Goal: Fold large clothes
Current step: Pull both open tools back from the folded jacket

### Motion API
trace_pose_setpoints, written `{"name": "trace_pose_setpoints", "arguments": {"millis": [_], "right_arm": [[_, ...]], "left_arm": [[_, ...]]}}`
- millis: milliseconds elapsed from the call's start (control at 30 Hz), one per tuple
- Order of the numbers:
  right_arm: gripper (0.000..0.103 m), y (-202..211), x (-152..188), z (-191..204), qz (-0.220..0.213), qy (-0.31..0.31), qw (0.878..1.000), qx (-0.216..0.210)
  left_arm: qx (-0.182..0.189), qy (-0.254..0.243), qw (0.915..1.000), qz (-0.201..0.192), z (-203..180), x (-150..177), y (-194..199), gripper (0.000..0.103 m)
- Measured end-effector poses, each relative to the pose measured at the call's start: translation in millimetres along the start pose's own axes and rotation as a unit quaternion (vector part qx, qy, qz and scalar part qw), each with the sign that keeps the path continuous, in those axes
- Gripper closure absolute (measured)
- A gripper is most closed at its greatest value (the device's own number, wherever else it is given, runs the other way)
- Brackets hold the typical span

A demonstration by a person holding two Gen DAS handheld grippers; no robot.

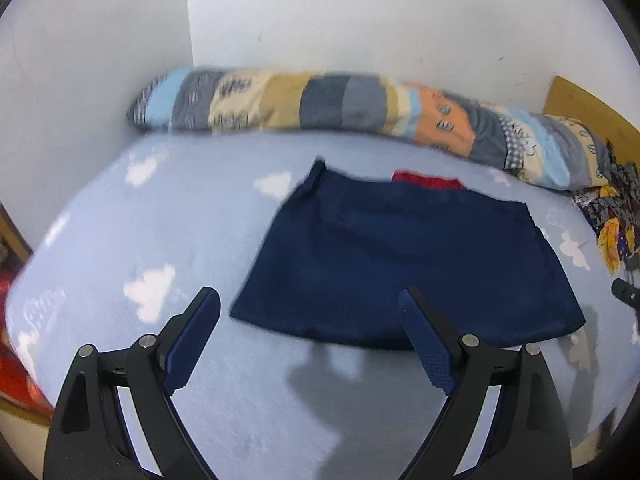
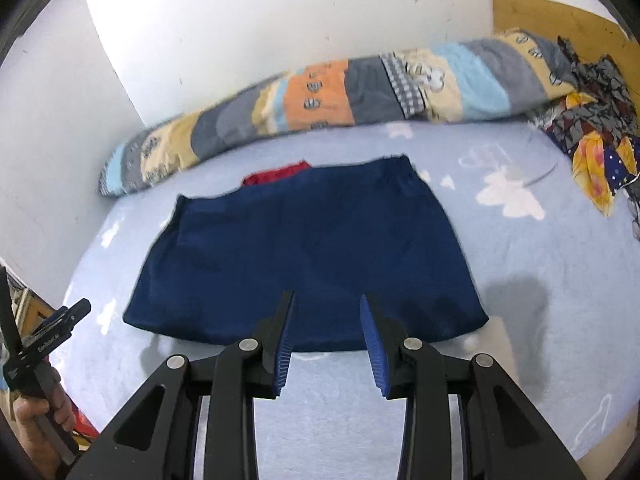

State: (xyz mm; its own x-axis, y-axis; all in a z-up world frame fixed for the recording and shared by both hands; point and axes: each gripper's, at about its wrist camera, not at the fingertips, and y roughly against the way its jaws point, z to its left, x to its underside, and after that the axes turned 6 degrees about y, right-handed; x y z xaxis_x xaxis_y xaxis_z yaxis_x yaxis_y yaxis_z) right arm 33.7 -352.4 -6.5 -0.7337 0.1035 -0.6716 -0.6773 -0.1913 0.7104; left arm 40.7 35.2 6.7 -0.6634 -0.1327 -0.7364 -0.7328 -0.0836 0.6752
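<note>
Currently both grippers hover above the near edge of the bed [image 1: 100,232], whose sheet is light blue with white clouds. Left gripper [image 1: 310,312]: jaws spread wide, nothing between them, tips over the bare sheet just short of the garment's near hem. A folded navy garment [image 1: 404,256] lies flat and roughly trapezoidal on the middle of the bed; it touches neither gripper. A strip of red fabric [image 1: 426,180] shows at its far edge, whether lining or a separate piece I cannot tell. Behind it, along the far edge of the bed against the white wall [image 1: 360,12], lies a long patchwork bolster [image 1: 320,100]. Right gripper [image 2: 327,304]: jaws parted to a medium gap, empty, tips over the near hem of the garment, contact cannot be judged. At the far right corner of the bed sits a crumpled patterned cloth [image 2: 596,152] in front of a wooden headboard [image 2: 528,16]. Both views are slightly motion-blurred.
</note>
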Motion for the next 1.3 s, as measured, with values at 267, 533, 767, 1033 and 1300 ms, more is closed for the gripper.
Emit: {"name": "trace_pose_setpoints", "arguments": {"millis": [267, 533, 767, 1033, 1300], "right_arm": [[0.052, 47.4, 30.0, 2.0, -0.06, 0.026, 0.998, -0.01], [0.054, 20.6, 56.7, -12.2, -0.042, 0.024, 0.998, -0.044], [0.052, 34.1, 50.6, -12.8, -0.067, 0.004, 0.996, -0.065], [0.051, 33.4, 59.4, -19.6, -0.082, 0.014, 0.995, -0.046], [0.051, 11.3, 56.6, -8.6, -0.056, -0.003, 0.996, -0.068]], "left_arm": [[-0.014, -0.029, 0.9987, -0.041, 2.7, -0.1, 20.8, 0.011], [-0.007, -0.012, 0.9981, -0.061, 5.3, -0.2, 50.5, 0.011], [0.025, -0.04, 0.9975, -0.053, -14.4, 15.5, 25.7, 0.011], [0.035, -0.064, 0.9966, -0.038, -16.8, 50.9, -12.4, 0.011], [0.063, -0.078, 0.9948, -0.017, -38.4, 47.2, -24.3, 0.011]]}}
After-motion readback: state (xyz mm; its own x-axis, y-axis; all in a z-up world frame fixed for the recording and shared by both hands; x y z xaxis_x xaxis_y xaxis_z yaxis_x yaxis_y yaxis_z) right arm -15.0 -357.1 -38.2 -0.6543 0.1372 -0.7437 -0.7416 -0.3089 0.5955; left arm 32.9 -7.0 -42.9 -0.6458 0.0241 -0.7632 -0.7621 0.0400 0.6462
